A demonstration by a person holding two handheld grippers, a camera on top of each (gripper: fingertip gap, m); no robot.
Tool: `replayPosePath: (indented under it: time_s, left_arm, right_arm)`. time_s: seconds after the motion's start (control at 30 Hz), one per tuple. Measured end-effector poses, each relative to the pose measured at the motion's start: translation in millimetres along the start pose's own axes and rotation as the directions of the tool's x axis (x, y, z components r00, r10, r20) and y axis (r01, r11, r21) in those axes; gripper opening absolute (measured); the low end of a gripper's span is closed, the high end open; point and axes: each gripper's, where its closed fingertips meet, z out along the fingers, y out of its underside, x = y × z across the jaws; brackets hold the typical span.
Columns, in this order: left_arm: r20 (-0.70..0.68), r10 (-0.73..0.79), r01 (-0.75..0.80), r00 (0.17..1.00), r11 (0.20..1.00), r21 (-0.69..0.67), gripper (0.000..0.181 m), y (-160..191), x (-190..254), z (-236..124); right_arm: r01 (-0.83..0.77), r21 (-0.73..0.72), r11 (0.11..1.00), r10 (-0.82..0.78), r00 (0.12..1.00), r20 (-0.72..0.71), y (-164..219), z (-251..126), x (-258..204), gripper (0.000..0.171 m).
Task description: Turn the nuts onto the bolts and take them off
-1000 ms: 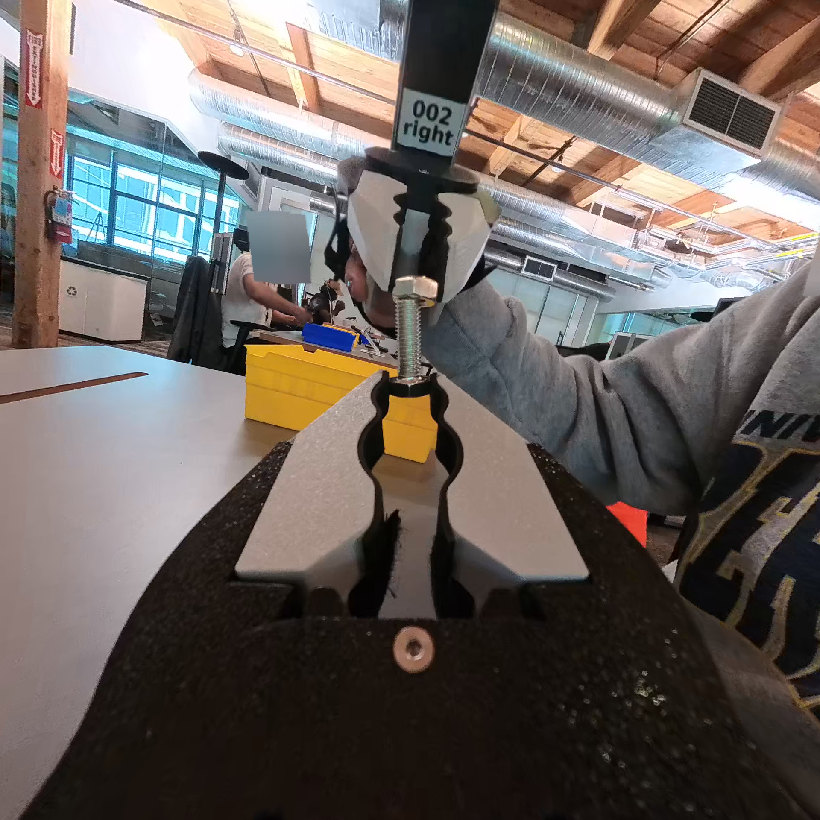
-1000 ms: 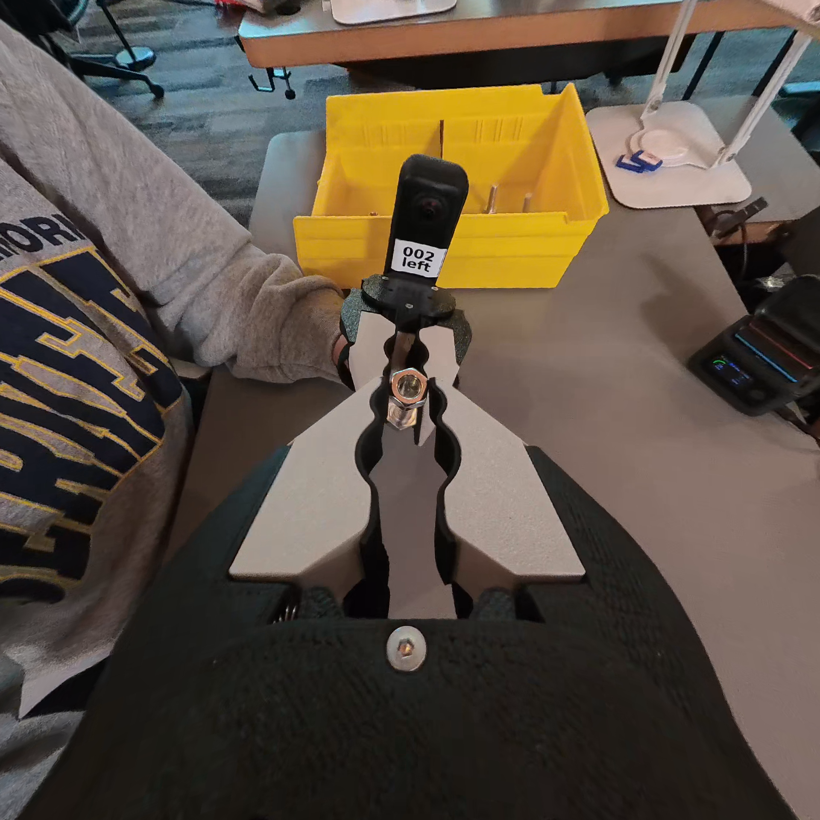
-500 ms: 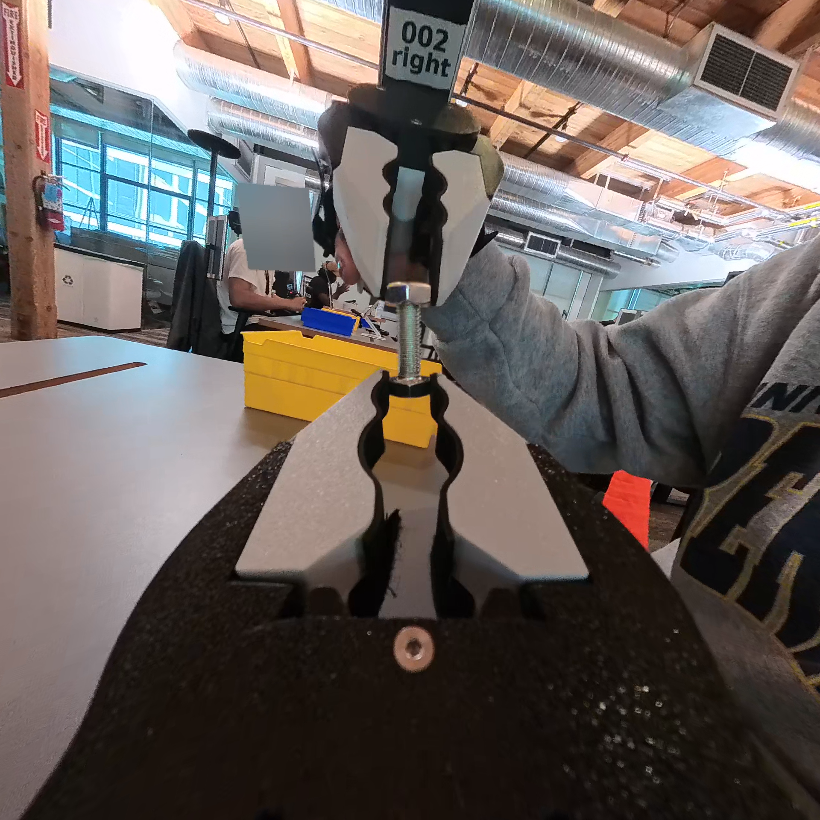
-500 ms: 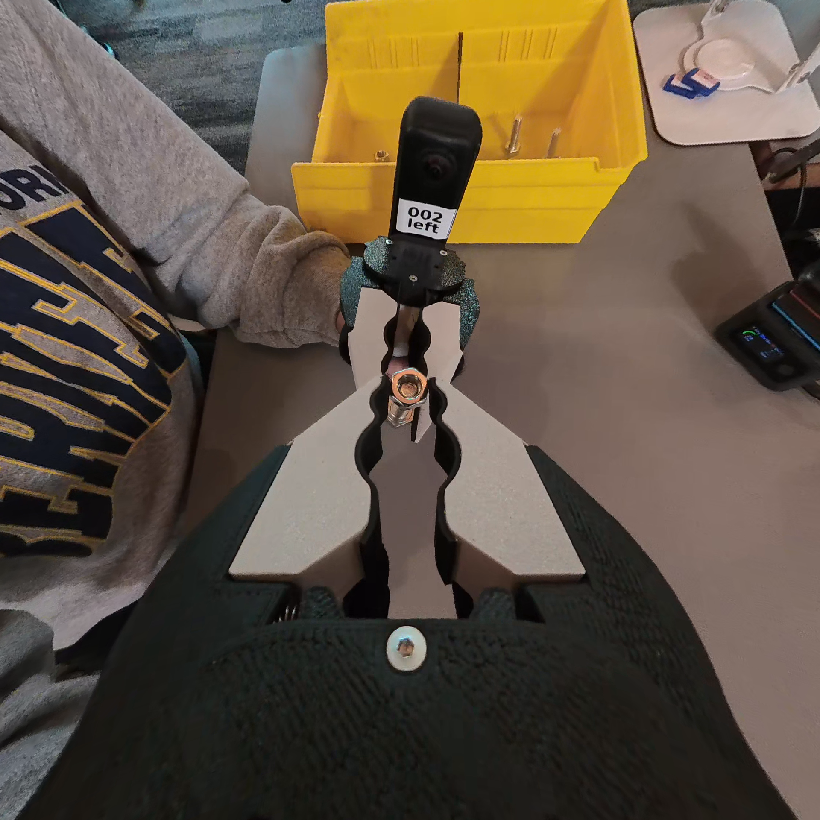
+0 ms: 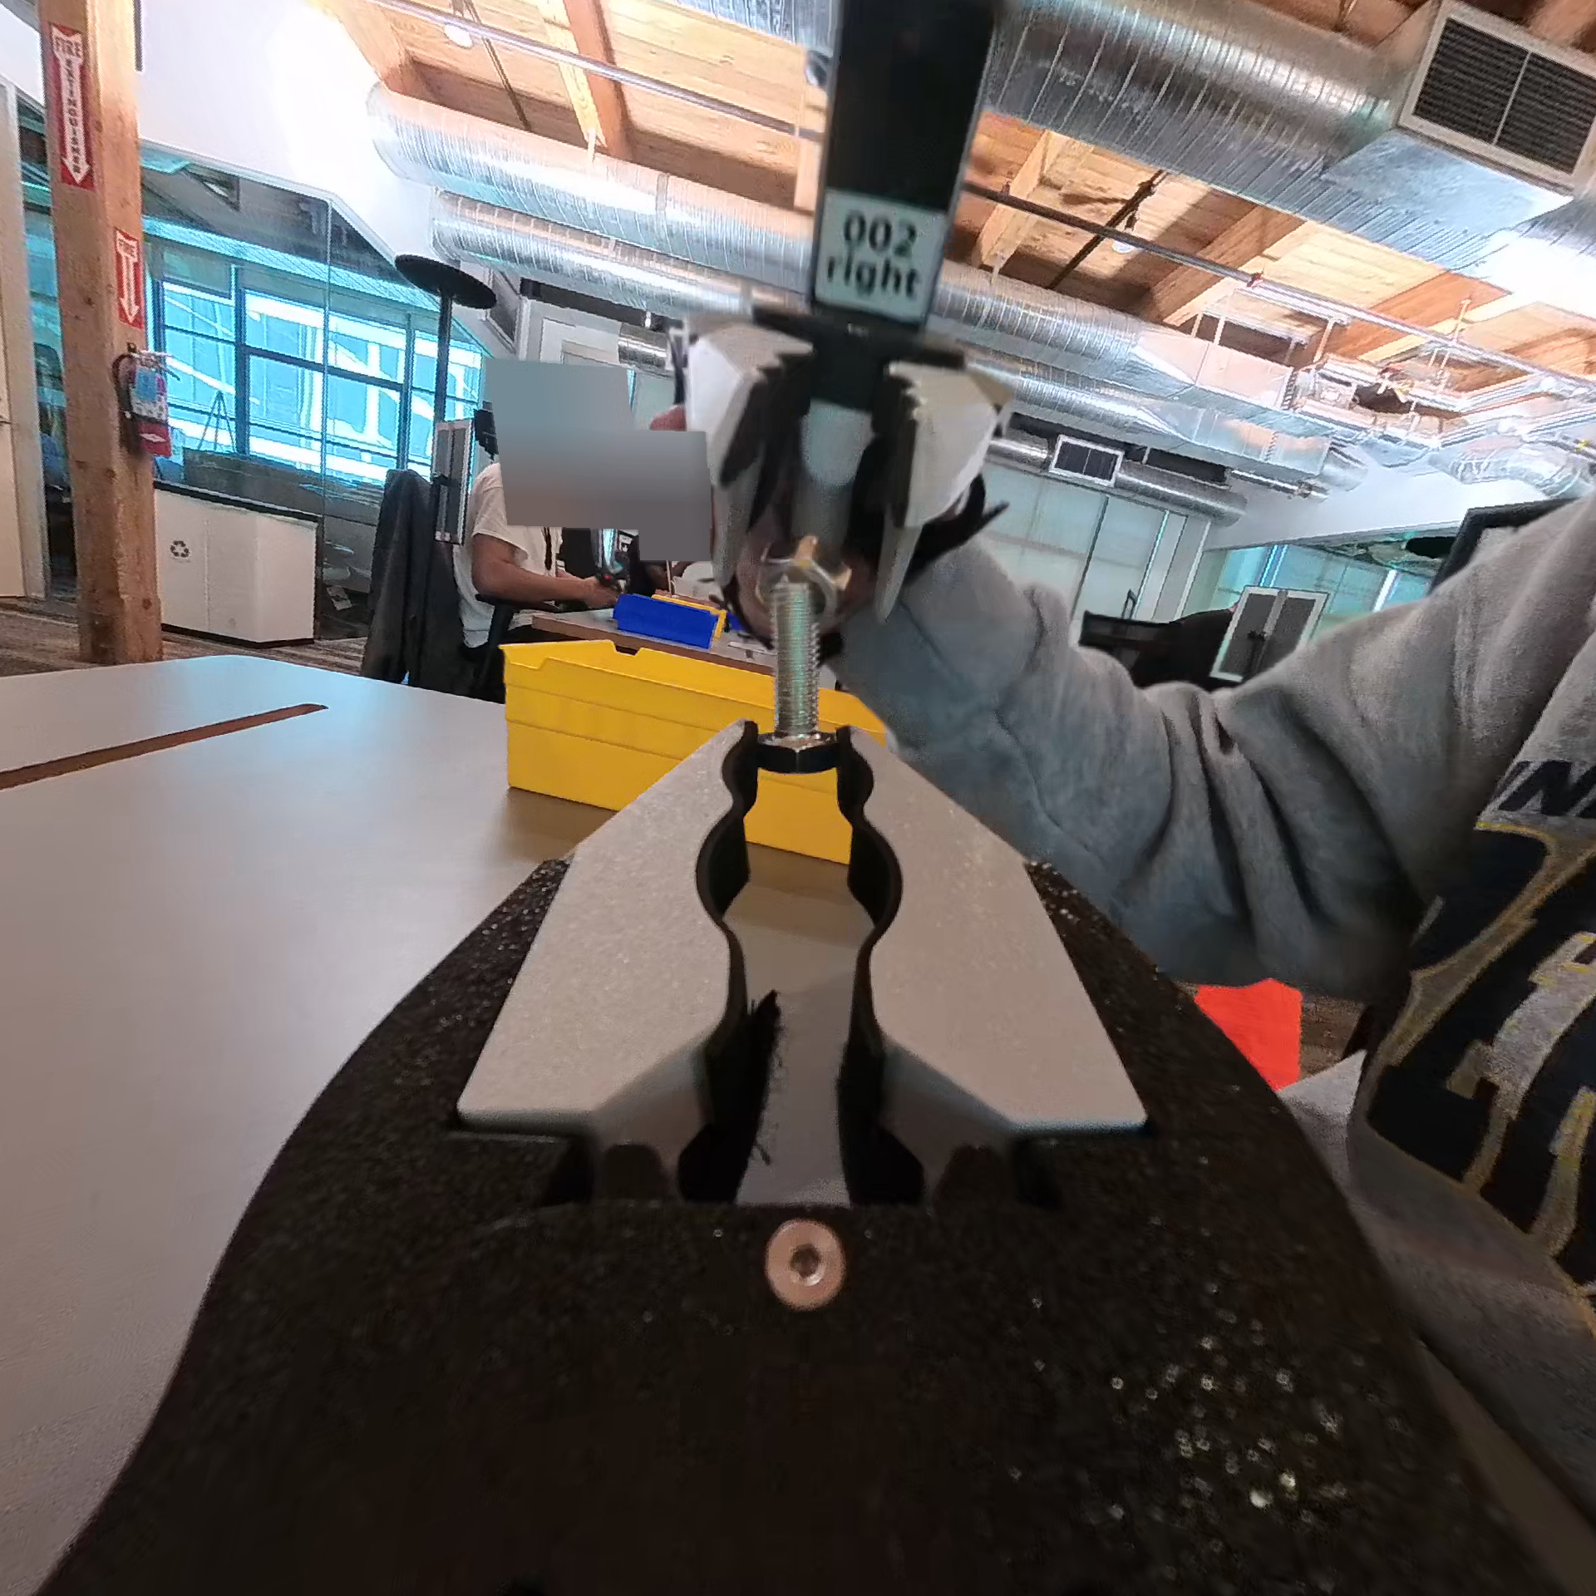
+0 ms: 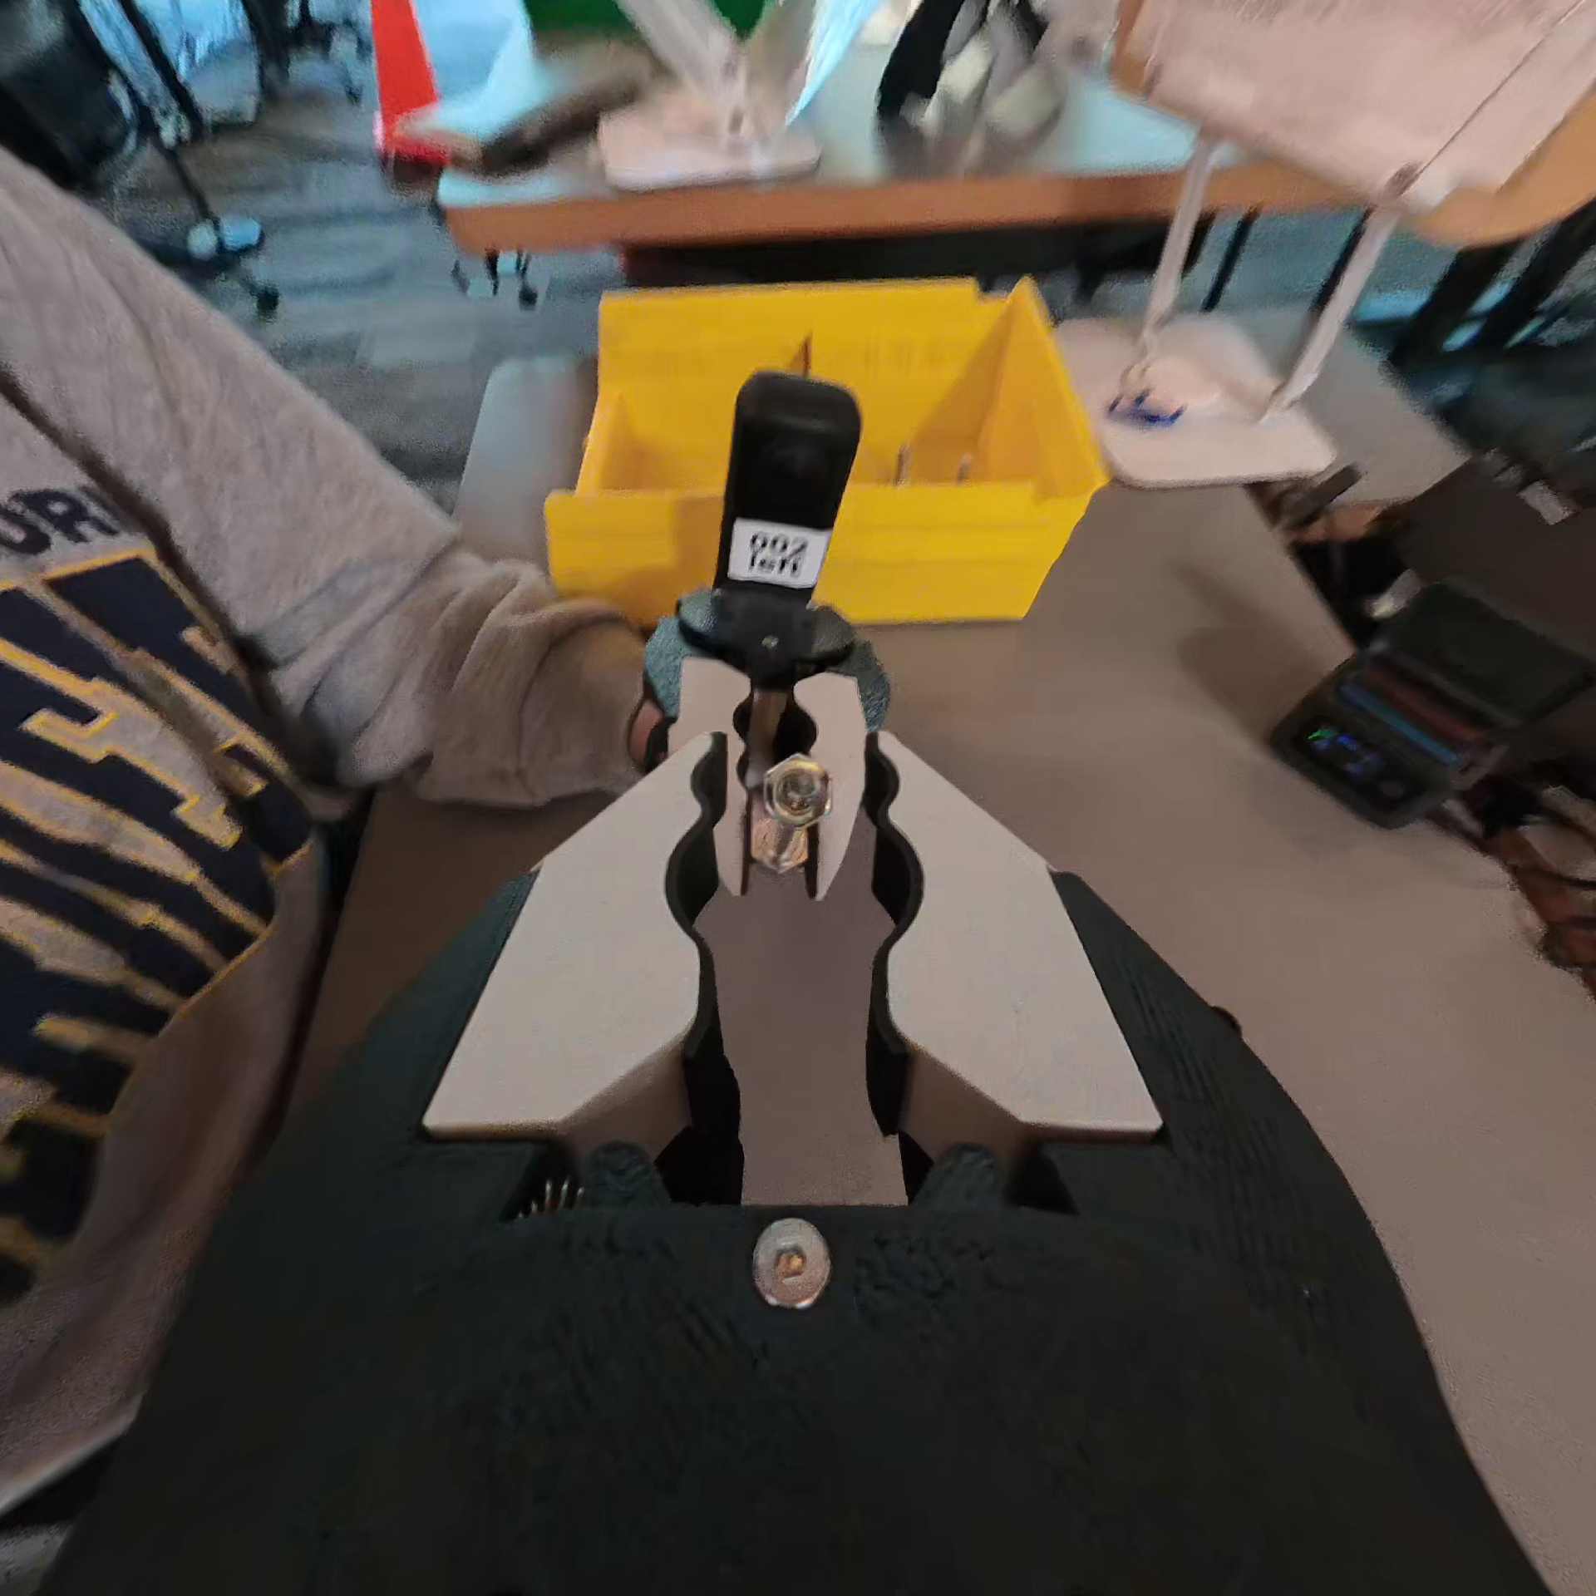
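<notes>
A silver bolt (image 5: 793, 665) stands upright, its lower hex end pinched between the tips of my left gripper (image 5: 794, 751), which is shut on it. A hex nut (image 5: 805, 577) sits at the top of the thread, slightly tilted. My right gripper (image 6: 790, 760) comes down from above and is open, its fingers on either side of the nut (image 6: 800, 790) without touching it. The right wrist view looks down the bolt onto the left gripper (image 6: 780, 881). In the left wrist view the right gripper (image 5: 812, 570) hangs over the bolt.
A yellow divided bin (image 6: 941, 553) stands on the grey table (image 5: 259, 864) behind the grippers, with a few bolts (image 6: 902, 462) in it. A dark device with a screen (image 6: 1416, 734) lies at the right. A white lamp base (image 6: 1209, 423) stands beyond. Grey sleeves (image 5: 1123, 777) flank the grippers.
My right gripper was shut on the nut; its fingers have spread and let it go. The right wrist view has tilted up and is blurred. The left gripper still holds the bolt.
</notes>
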Motion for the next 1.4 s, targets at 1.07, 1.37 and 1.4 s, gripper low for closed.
replayPosePath:
  time_s: [1.07, 1.37, 1.4]
  left_arm:
    - [0.548, 0.262, -0.228, 0.795, 0.965, -0.13, 0.015, -10, -65, -40]
    - [0.547, 0.257, -0.218, 0.797, 0.966, -0.137, 0.015, -9, -66, -42]
    - [0.545, 0.254, -0.214, 0.799, 0.967, -0.136, 0.015, -9, -66, -41]
  right_arm:
    - [0.298, 0.012, 0.955, -0.108, 0.383, -0.918, 84, 17, 86, 0.005]
    - [-0.037, 0.115, 0.993, 0.089, 0.866, -0.492, 112, 19, -15, 0.024]
    - [-0.066, 0.096, 0.993, 0.101, 0.894, -0.437, 119, 18, -32, 0.024]
